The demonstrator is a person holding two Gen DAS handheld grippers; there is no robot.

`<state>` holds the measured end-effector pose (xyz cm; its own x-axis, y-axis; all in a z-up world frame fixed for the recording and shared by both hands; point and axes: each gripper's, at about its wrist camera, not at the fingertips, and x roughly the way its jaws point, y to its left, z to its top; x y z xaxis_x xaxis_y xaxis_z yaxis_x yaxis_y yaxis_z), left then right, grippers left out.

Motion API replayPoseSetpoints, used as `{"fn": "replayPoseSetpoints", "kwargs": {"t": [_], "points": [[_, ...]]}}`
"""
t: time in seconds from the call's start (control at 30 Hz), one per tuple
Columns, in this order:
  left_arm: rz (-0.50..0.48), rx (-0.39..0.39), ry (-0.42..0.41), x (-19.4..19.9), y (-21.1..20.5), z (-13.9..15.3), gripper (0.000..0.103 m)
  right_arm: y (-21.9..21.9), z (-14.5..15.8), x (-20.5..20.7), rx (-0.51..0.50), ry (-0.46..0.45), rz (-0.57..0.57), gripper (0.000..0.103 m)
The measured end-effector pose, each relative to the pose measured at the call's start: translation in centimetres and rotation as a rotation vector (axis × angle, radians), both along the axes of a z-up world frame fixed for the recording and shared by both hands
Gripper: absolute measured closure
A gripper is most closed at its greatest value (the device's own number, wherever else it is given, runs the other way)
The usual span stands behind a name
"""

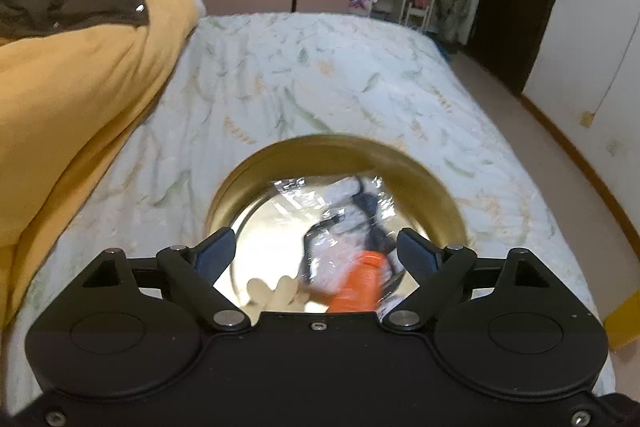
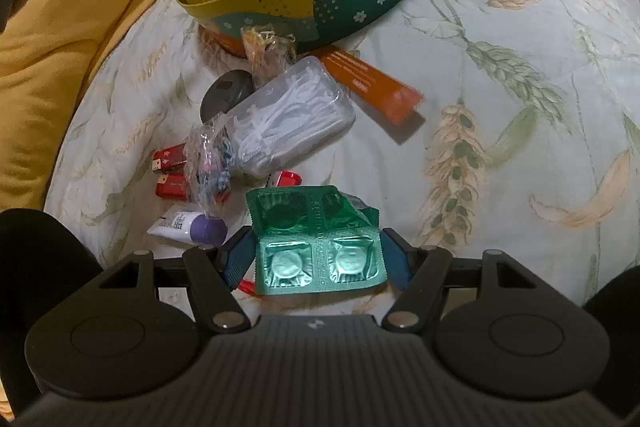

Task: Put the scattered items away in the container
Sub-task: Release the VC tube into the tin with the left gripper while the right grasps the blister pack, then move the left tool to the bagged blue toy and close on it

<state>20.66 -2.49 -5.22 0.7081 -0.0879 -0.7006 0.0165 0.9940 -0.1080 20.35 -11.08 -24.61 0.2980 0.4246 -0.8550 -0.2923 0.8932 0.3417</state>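
Right tongs (image 2: 316,257) pinching the green blister pack (image 2: 320,251), long axis crosswise between the pads; tin (image 2: 320,7) lies ahead on the bed; left tongs (image 1: 316,247) spread above it, empty.

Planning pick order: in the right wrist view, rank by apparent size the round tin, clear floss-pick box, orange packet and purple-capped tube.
1. Round tin
2. Floss-pick box
3. Orange packet
4. Purple-capped tube, though it lies nearer the camera.

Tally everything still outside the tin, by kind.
red lighters: 3
orange box: 1
green blister pack: 1
clear floss-pick box: 1
clear wrappers: 2
black disc: 1
white tube: 1
Total: 10
A red scrap under the right gripper is uncounted.
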Motion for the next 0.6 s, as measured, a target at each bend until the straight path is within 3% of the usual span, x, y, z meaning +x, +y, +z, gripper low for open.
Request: {"fn": "replayPoseSetpoints", "kwargs": {"t": [0.17, 0.43, 0.6], "points": [[-0.042, 0.000, 0.031, -1.7, 1.0, -0.8, 0.016, -0.2, -0.1, 0.3, 0.011, 0.000, -0.013, 0.034], [-0.097, 0.027, 0.133, -5.8, 2.0, -5.2, 0.016, -0.6, 0.0, 0.4, 0.024, -0.004, -0.041, 0.034], [-0.093, -0.016, 0.173, -8.2, 2.9, -7.1, 0.016, -0.7, 0.0, 0.4, 0.026, -0.009, -0.052, 0.034]]}}
